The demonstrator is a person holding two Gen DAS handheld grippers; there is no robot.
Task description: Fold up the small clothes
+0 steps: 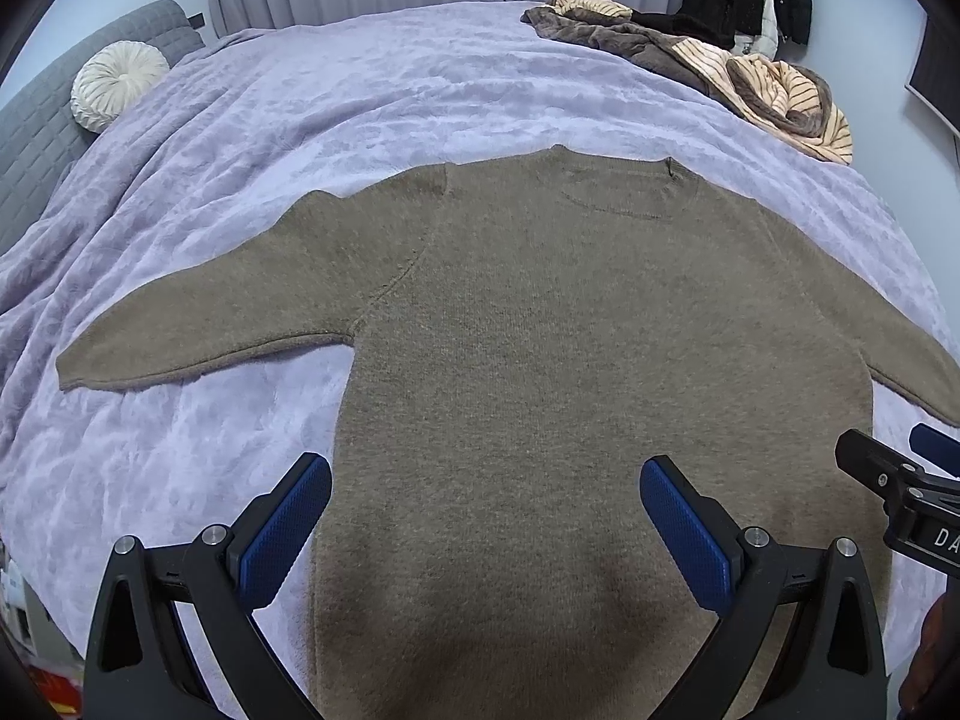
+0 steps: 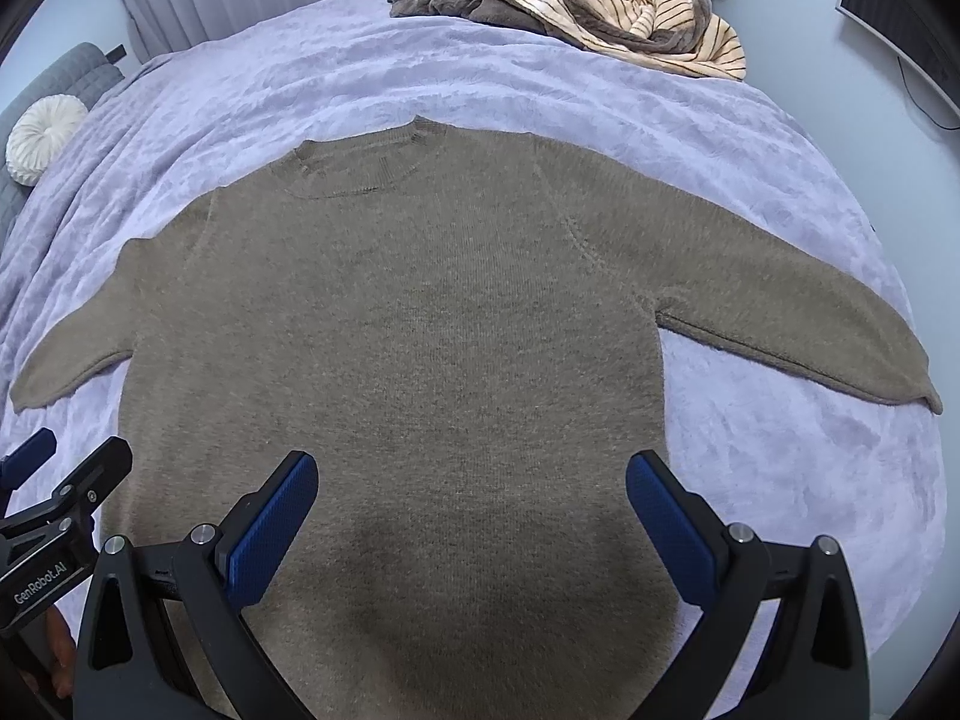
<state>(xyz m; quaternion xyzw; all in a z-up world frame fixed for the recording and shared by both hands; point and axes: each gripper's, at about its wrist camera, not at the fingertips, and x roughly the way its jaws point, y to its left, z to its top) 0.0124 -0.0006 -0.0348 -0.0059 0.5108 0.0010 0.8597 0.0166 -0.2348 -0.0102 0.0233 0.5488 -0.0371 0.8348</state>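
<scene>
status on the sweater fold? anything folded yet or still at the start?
Done: the brown knit sweater lies flat, front up, on the lilac fleece blanket, both sleeves spread out. In hand: nothing; the left gripper and right gripper are both open over the hem end. Left: every fold. The striped and brown clothes pile at the far edge is untouched.

One brown sweater (image 1: pixel 540 330) lies on one bed (image 1: pixel 420 90), with two sleeves spread out. One round white cushion (image 1: pixel 119 84) sits at the headboard. One heap of striped and dark clothes (image 1: pixel 720 60) lies behind. Two tongs: left tongs (image 1: pixel 486 534), right tongs (image 2: pixel 471 525).
</scene>
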